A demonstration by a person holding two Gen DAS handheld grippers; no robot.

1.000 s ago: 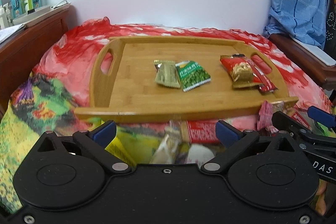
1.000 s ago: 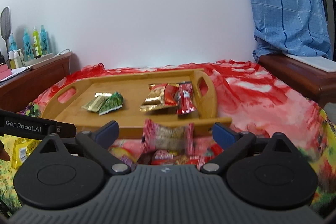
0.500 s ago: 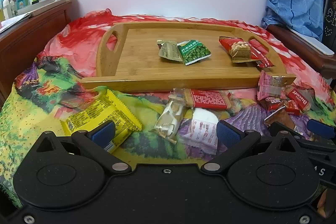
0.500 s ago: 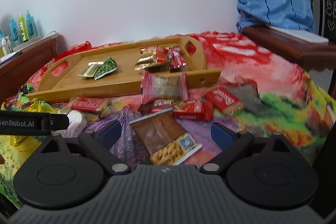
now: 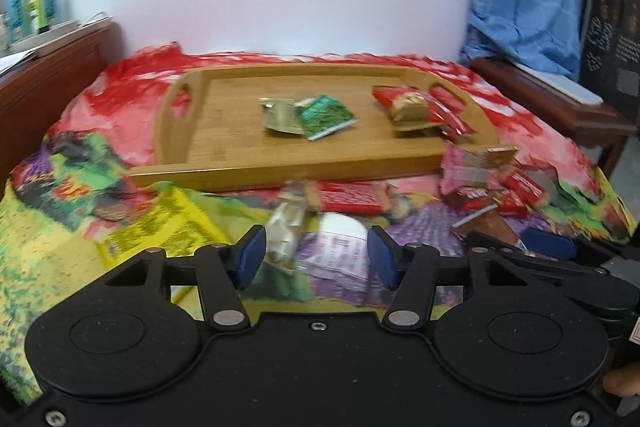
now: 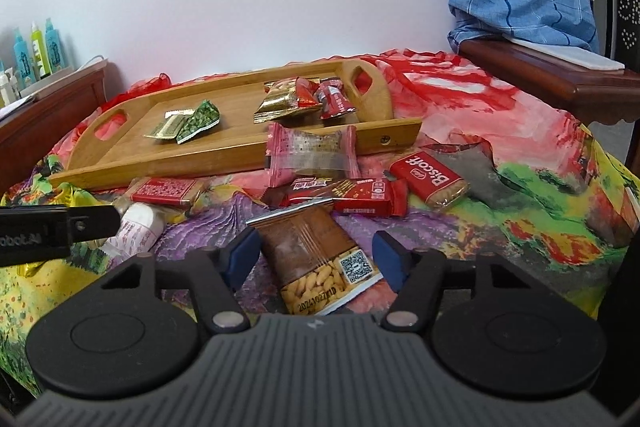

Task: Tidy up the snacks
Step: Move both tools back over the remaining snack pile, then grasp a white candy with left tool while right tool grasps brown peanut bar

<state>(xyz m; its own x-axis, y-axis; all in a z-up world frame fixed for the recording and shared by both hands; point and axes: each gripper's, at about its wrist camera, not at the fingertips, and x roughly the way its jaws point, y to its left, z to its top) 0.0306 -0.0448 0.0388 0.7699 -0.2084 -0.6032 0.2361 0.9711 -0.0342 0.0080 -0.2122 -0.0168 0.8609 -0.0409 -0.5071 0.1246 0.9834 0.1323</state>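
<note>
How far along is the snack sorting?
Done: four packets lie on the wooden tray, a gold and green pair and a red pair.

In hand: right tongs closing around the brown peanut packet; left tongs closing around a pale packet. Neither is gripped yet.

Left: the loose wrappers on the cloth, including the red Biscoff biscuit and yellow packet.
</note>
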